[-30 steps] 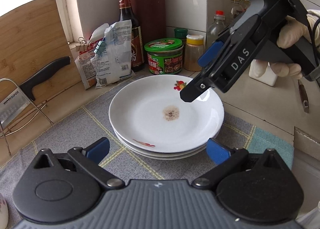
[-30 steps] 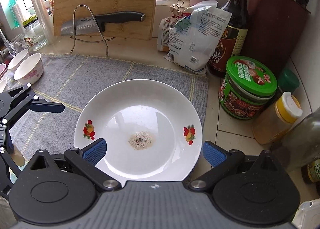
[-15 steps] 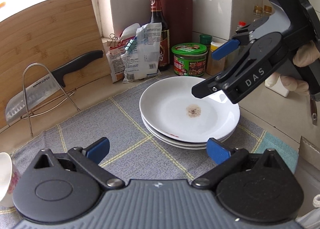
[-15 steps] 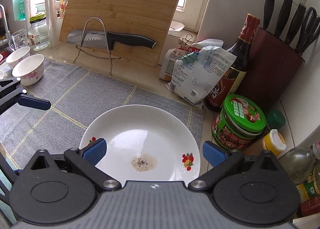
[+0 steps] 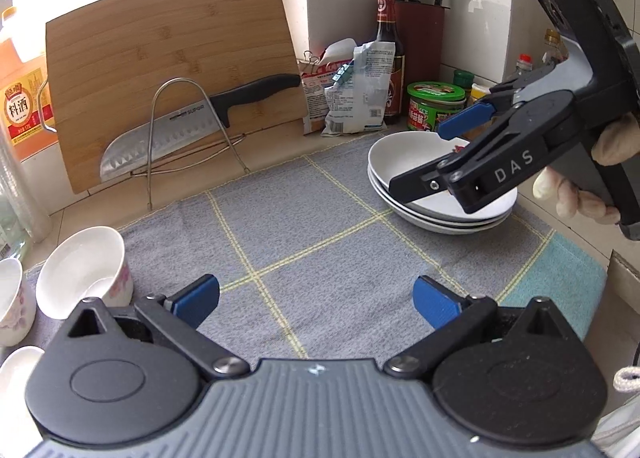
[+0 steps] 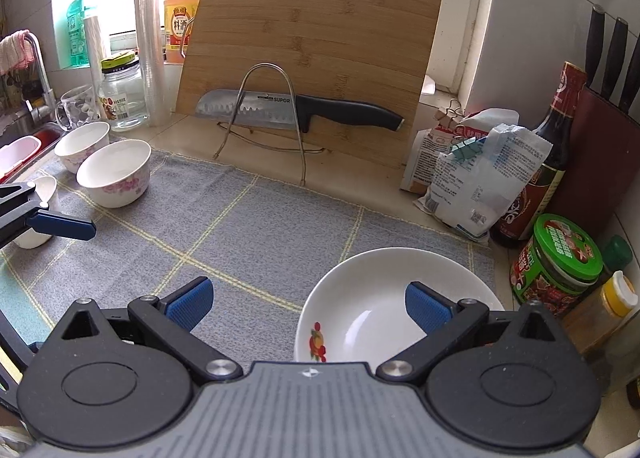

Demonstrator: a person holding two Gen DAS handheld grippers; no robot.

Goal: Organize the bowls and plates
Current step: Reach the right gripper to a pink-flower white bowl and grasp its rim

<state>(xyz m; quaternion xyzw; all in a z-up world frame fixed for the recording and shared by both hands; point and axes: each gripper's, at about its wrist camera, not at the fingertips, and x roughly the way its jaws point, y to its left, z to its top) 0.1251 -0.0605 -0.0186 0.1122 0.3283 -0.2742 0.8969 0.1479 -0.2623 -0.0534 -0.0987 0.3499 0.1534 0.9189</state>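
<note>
On the right end of the grey checked cloth mat (image 5: 320, 226), the stack of white shallow plates with little fruit prints (image 5: 404, 156) sits close to the green-lidded jar (image 5: 436, 106) and the dark soy sauce bottle (image 5: 387, 58). The white bowls with pink flowers (image 6: 114, 172) are bunched at the opposite end, near the sink edge.

The right hand-held gripper (image 5: 448, 150) hangs just above the plate stack with its jaws spread wide and nothing in them. The left hand-held gripper (image 5: 316, 298) is also wide and empty, hovering over the bare middle of the mat.

My guess is the plates look sorted and the bowls are next. If so, I'd send the left one, since it's nearer. Come at a bowl from the side, put one finger inside the rim and one outside, and pinch the wall rather than trying to span the whole bowl. Glazed ceramic is slippery, so close firmly and lift straight up before moving sideways.

Room-wise, the middle of the mat is wide open, so that's the lane to carry through. The tight spots are the bowls themselves, which look nearly touching, and the surface's left edge by the sink. Behind, the wire stand holding the black-handled cleaver (image 6: 288, 110) against the bamboo cutting board (image 6: 312, 46) is worth a wide berth.
</note>
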